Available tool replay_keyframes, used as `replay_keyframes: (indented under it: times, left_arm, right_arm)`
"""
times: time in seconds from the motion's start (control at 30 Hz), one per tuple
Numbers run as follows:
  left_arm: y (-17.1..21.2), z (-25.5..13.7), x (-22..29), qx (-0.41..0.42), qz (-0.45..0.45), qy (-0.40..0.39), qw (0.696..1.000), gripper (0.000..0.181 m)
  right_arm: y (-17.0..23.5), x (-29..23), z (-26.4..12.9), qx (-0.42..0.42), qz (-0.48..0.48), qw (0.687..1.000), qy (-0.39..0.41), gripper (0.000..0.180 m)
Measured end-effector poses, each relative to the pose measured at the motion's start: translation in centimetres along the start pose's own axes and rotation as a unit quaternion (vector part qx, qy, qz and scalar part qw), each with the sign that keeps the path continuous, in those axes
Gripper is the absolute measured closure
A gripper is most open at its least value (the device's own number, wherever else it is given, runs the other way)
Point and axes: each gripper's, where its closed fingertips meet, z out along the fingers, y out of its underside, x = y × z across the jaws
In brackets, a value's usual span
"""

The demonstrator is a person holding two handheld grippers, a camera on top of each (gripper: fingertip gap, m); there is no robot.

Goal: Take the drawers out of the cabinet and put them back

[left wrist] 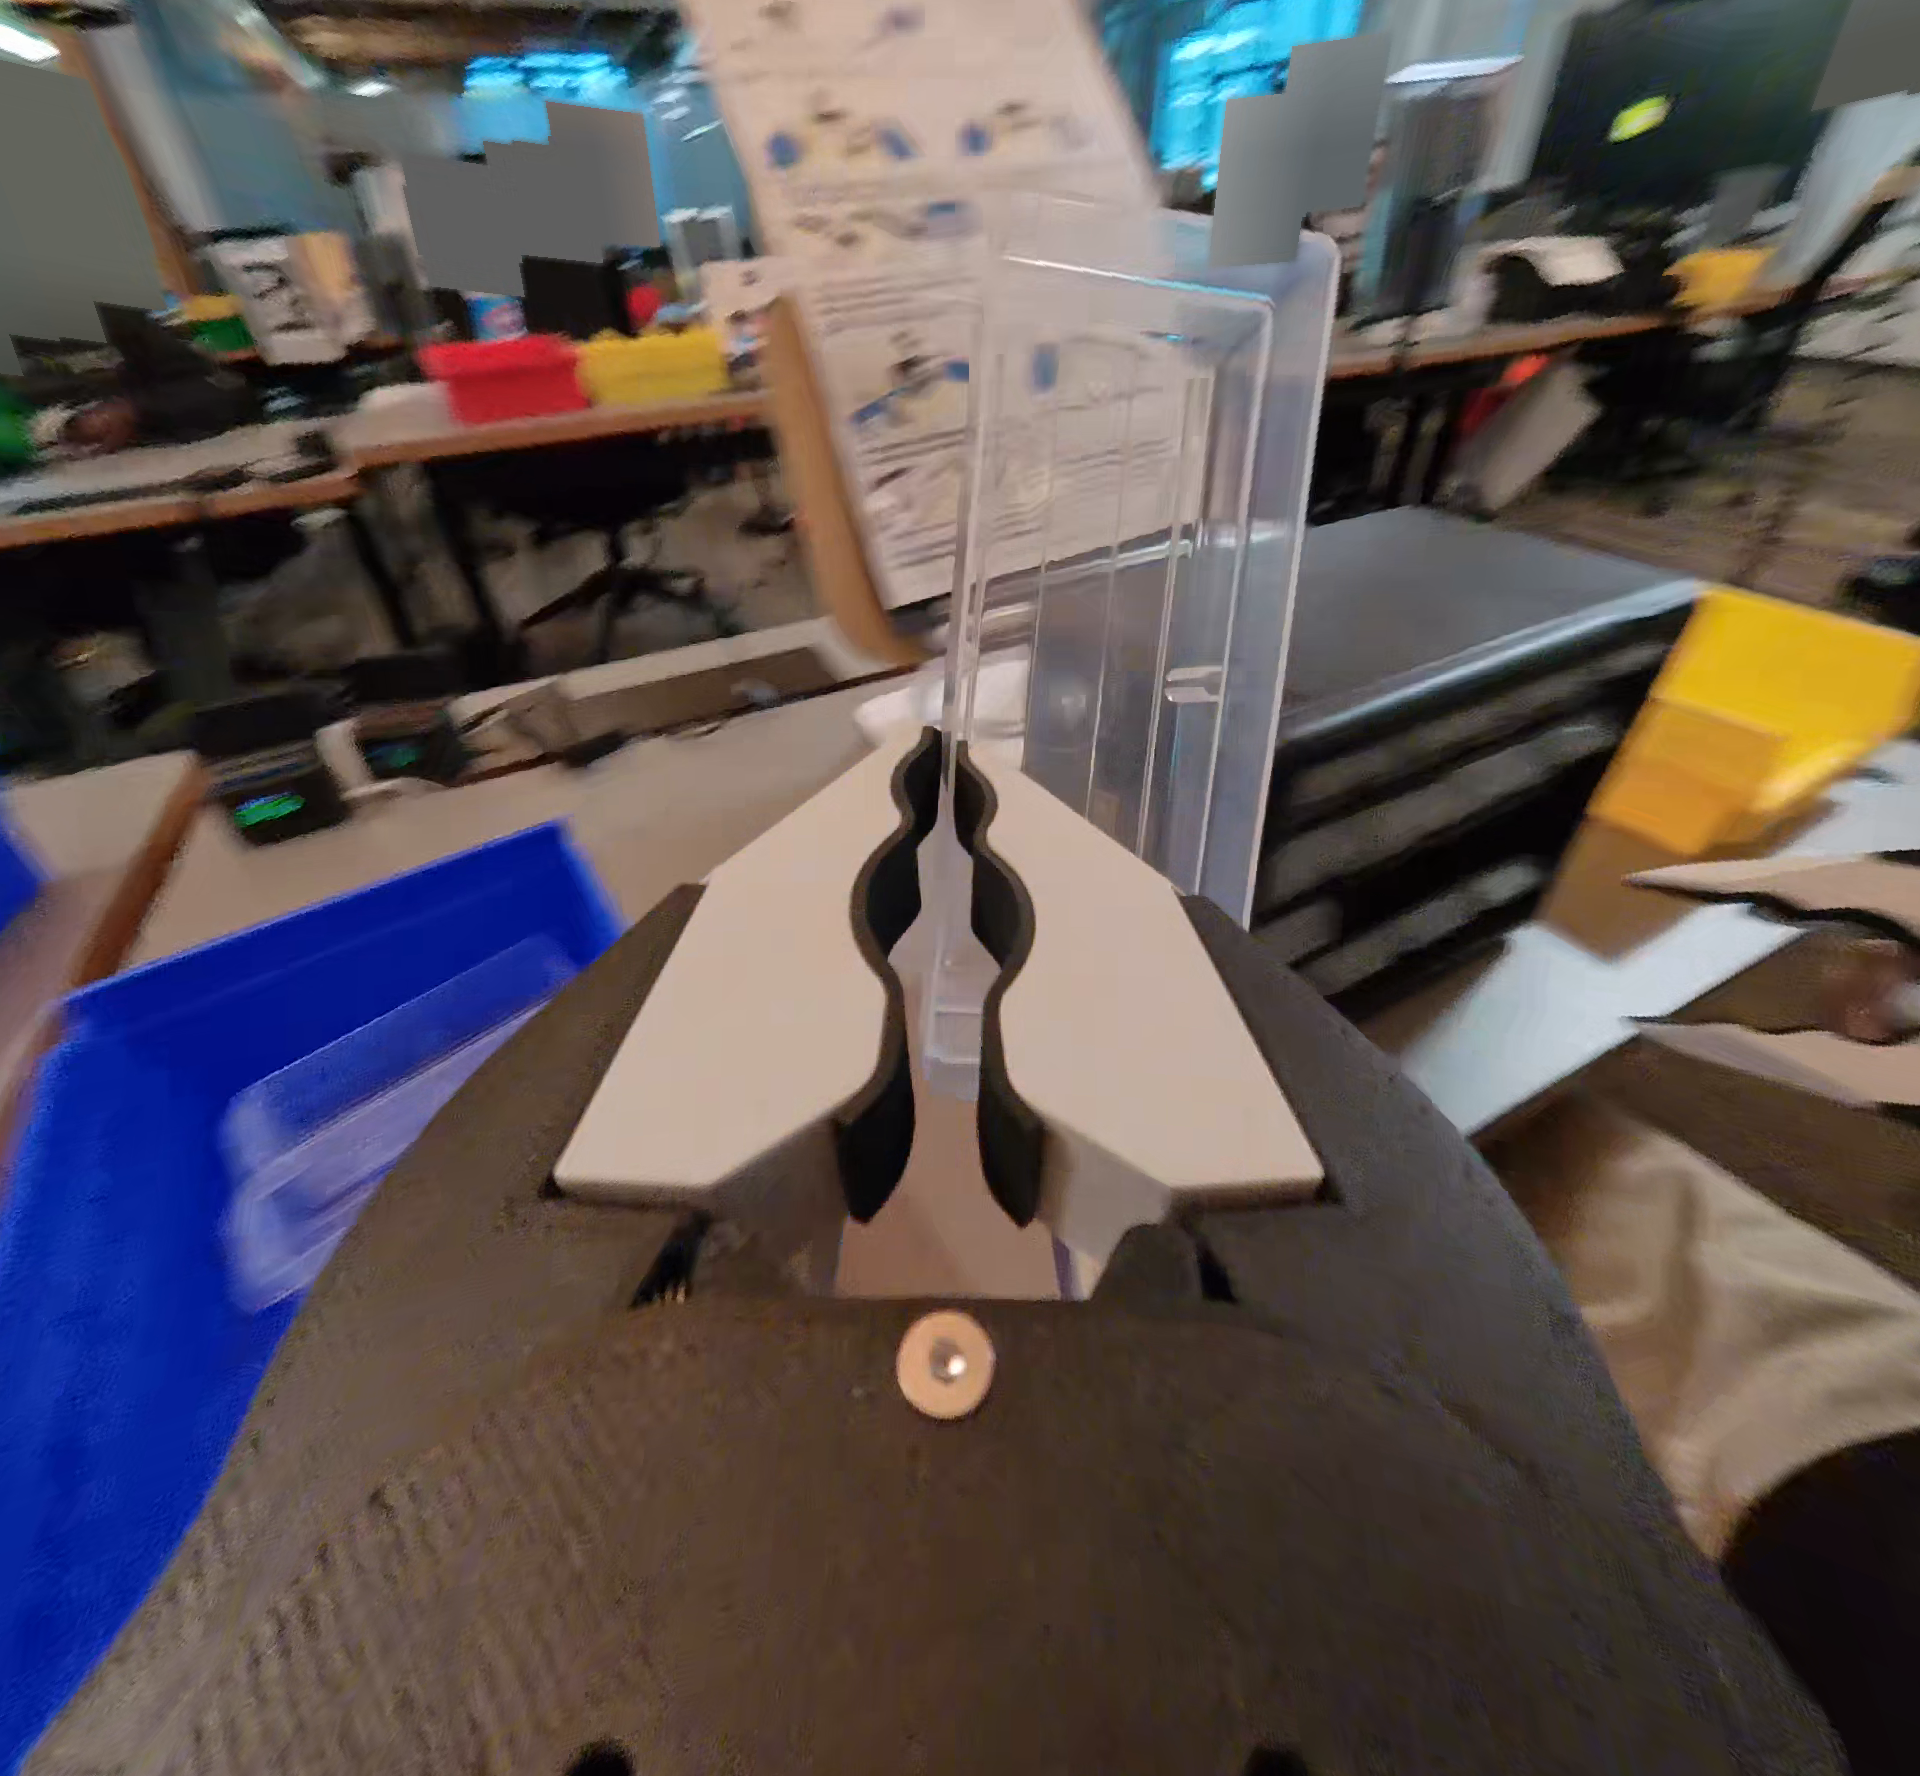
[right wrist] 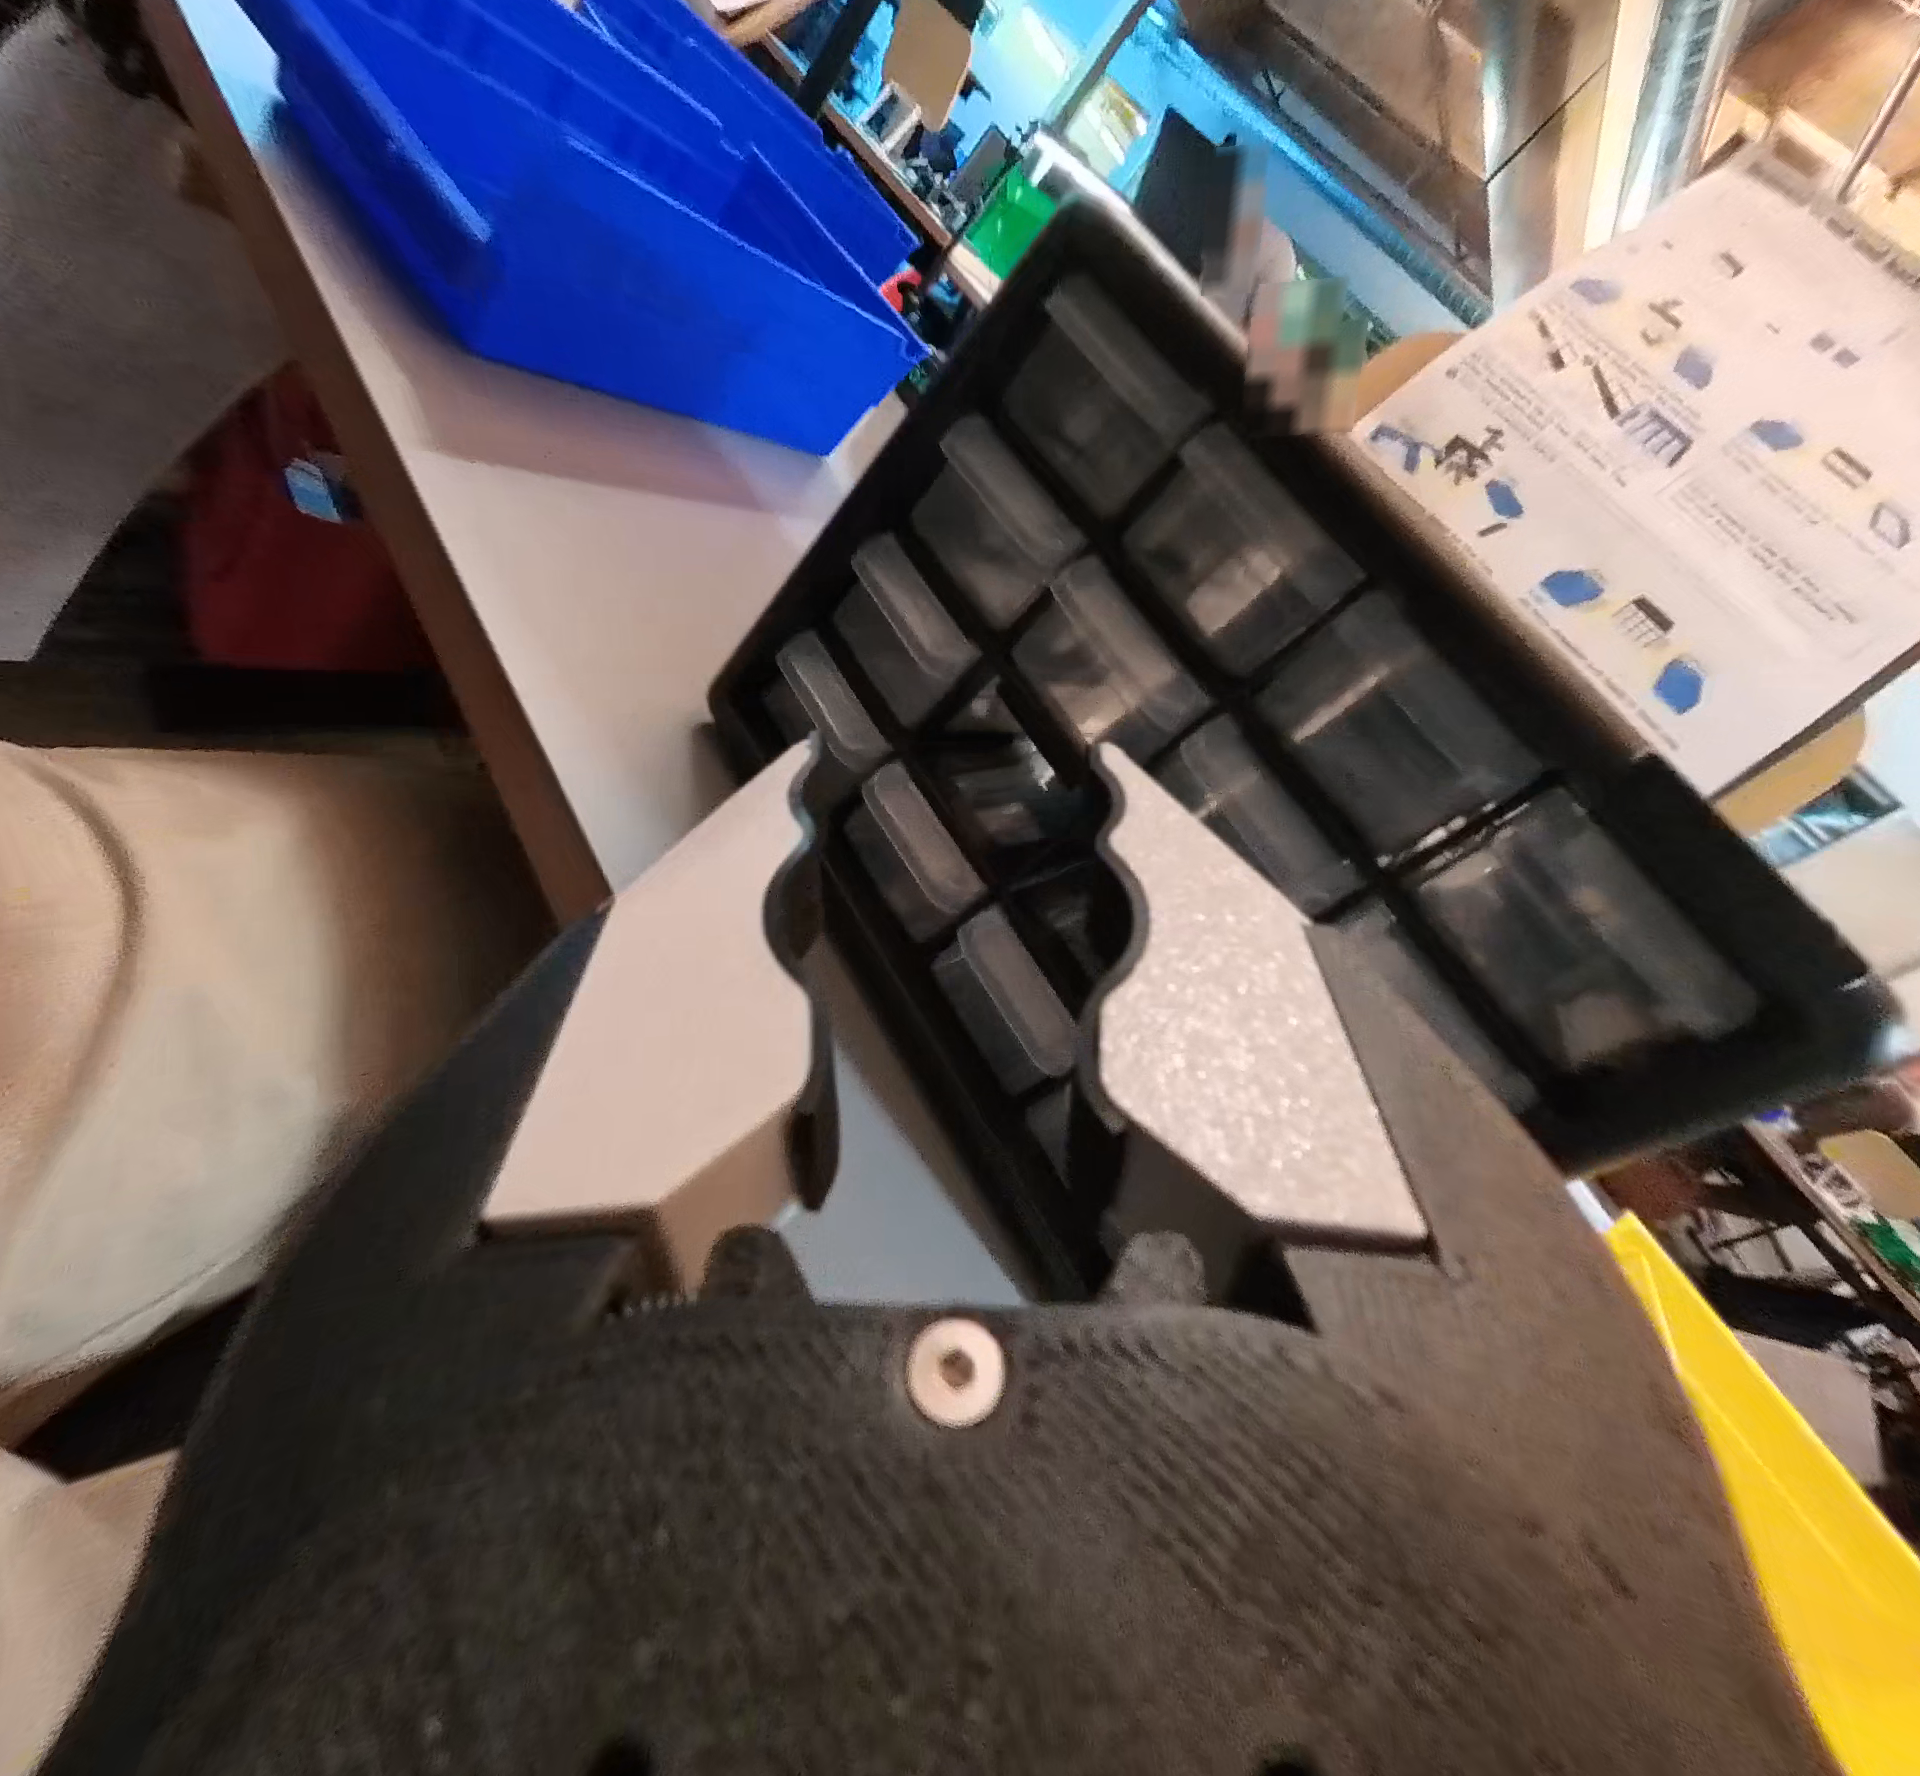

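My left gripper (left wrist: 948, 781) pinches 1 clear drawer (left wrist: 1132, 521) by its thin wall so it stands upright beyond my fingertips, while my right gripper (right wrist: 951, 770) gapes empty before the black cabinet (right wrist: 1299, 687), ready for reinsertion.

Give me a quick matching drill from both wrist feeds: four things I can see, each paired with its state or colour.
Things:
1. left gripper
2. right gripper
3. clear drawer
4. cabinet

States:
A. black frame, drawers seated in most slots
B. open, holding nothing
C. see-through, held clear of the cabinet
D. shut on a thin plastic edge

Pairs: 1-D, 2-B, 3-C, 4-A
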Motion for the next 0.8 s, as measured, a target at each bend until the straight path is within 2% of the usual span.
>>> replay_keyframes:
  times: [0.1, 0.2, 0.3, 0.4, 0.53, 0.67, 0.8]
  left_arm:
    - [-0.1, 1.1, 7.5, 0.041, -0.022, 0.084, 0.995, 0.181]
    - [2.6, 2.6, 14.3, 0.051, -0.043, 0.146, 0.987, 0.181]
    - [6.1, 4.7, 18.5, 0.040, -0.054, 0.157, 0.985, 0.181]
    - [10.1, 6.2, 21.1, -0.002, -0.075, 0.170, 0.983, 0.181]
    - [14.0, 7.8, 21.2, -0.057, -0.103, 0.146, 0.982, 0.181]
    - [16.3, 8.5, 20.7, -0.097, -0.128, 0.119, 0.980, 0.181]
    - [17.5, 8.7, 21.0, -0.118, -0.154, 0.116, 0.974, 0.181]
  right_arm:
    - [-1.8, 0.0, -1.0, 0.035, 0.000, 0.999, 0.002, 0.147]
    - [-4.7, 0.3, -2.7, 0.095, -0.027, 0.995, 0.021, 0.156]
    - [-6.3, -0.7, -3.9, 0.131, -0.063, 0.989, 0.023, 0.160]
    - [-6.2, -3.1, -4.0, 0.129, -0.110, 0.986, -0.002, 0.158]
    - [-4.6, -6.2, -2.7, 0.085, -0.143, 0.985, -0.051, 0.151]
    - [0.2, -7.2, -0.4, -0.060, -0.175, 0.980, -0.068, 0.145]
    - [1.7, -8.5, 0.0, -0.115, -0.190, 0.971, -0.091, 0.148]
